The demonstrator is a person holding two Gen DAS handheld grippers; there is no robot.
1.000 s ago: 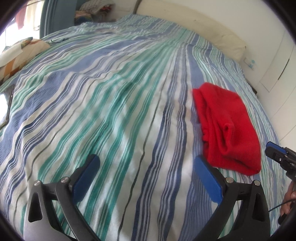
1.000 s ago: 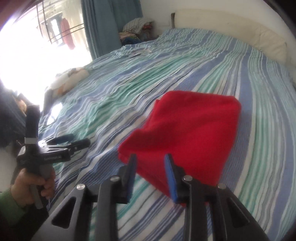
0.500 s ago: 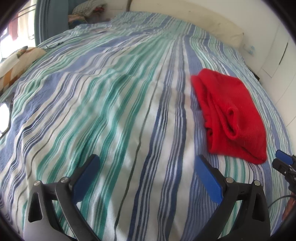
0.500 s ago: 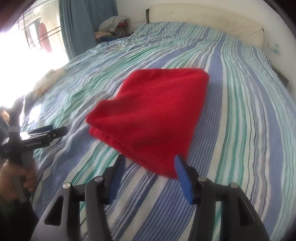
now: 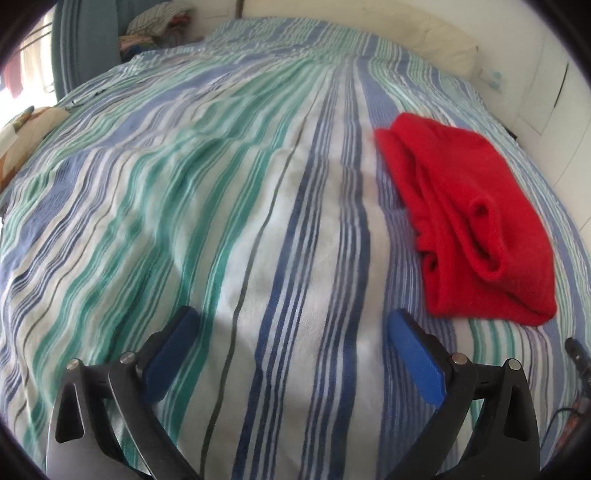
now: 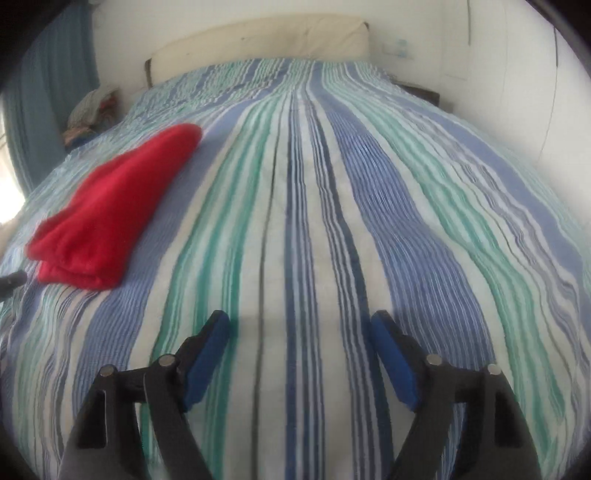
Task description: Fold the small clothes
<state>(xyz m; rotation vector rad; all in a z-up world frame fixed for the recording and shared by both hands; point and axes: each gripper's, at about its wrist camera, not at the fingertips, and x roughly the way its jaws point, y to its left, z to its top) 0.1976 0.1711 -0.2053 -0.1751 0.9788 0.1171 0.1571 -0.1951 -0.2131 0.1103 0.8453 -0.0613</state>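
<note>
You're in a home bedroom: a bed [image 6: 332, 221] under a striped cover, cream headboard [image 6: 258, 40], blue curtain [image 5: 85, 40], piled laundry [image 5: 159, 22].

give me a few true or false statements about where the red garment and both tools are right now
1. The red garment lies folded on the striped bedspread. True.
2. The left tool is clamped on the garment. False: its jaws are wide apart over bare bedspread, holding nothing.
3. The right tool is open and empty. True.
4. In the right wrist view the garment sits between the tool's fingers. False: it lies off to the left, apart from them.
5. A pillow lies at the far end of the bed. True.
</note>
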